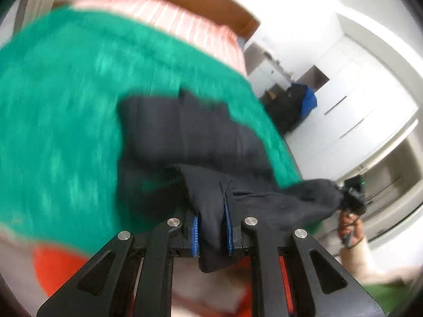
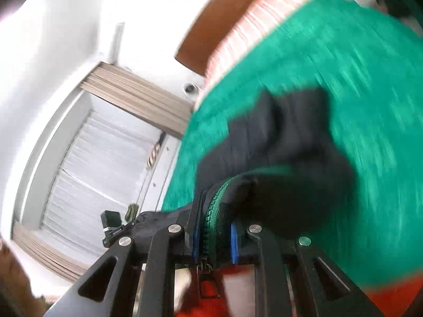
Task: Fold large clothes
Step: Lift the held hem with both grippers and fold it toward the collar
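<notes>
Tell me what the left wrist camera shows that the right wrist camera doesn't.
Only the left wrist view: white cupboards, a dark heap with blue cloth, and the left hand-held gripper shut on plain dark fabric. Only the right wrist view: a shuttered window, and the right hand-held gripper shut on the garment's green zipper. Both share the dark garment, the green blanket and the pink striped bedding.

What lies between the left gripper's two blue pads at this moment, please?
A fold of the dark garment is pinched between the left gripper's blue pads, shown in the left wrist view.
</notes>
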Motion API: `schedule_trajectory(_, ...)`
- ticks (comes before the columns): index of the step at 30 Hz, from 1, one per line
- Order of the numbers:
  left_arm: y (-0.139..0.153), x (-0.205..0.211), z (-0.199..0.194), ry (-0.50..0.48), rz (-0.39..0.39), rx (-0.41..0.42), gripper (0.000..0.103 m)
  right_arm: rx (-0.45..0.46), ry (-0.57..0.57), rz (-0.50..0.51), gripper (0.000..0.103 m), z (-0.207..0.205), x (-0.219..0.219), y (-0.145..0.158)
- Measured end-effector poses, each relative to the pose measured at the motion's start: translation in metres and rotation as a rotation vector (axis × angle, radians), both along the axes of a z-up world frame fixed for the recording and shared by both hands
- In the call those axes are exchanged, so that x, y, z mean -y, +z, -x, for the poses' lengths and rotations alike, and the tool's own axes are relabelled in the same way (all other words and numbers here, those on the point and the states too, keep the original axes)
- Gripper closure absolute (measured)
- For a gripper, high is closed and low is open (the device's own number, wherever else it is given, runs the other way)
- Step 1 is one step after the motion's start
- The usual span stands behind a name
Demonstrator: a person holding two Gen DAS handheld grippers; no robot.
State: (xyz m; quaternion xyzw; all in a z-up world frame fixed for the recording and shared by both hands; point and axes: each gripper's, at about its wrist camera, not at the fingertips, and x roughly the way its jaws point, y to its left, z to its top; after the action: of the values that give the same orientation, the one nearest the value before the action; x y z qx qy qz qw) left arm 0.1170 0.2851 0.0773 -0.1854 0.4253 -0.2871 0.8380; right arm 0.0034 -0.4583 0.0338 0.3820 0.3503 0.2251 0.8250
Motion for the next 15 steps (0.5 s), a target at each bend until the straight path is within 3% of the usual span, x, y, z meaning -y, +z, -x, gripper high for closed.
schedule_trajectory(4,0.008,0.036,-0.093,0.056,-0.067,0.103,0.088,0.044,-0.075,0.058,0.086,-0.100,0.017,0.000)
schedule_trajectory(8,-0.041,0.102,-0.192,0.152,-0.183,0.113,0.082,0.019,-0.164,0.099,0.086,-0.184,0.023,-0.033)
schedule_trajectory(10,-0.074,0.124,-0.215,0.174,-0.213,0.066,0.068,-0.030,-0.206,0.110,0.085,-0.216,0.033,-0.060)
schedule_trajectory(11,-0.098,0.128,-0.241,0.179,-0.215,-0.002,0.055,-0.068,-0.227,0.112,0.080,-0.229,0.035,-0.079)
schedule_trajectory(12,-0.115,0.128,-0.240,0.193,-0.217,-0.034,0.041,-0.107,-0.244,0.102,0.078,-0.237,0.037,-0.097)
schedule_trajectory(13,-0.131,0.125,-0.253,0.238,-0.225,-0.072,0.035,-0.139,-0.255,0.086,0.073,-0.242,0.037,-0.111)
schedule_trajectory(15,-0.141,0.121,-0.247,0.288,-0.207,-0.100,0.012,-0.186,-0.282,0.055,0.066,-0.247,0.038,-0.135)
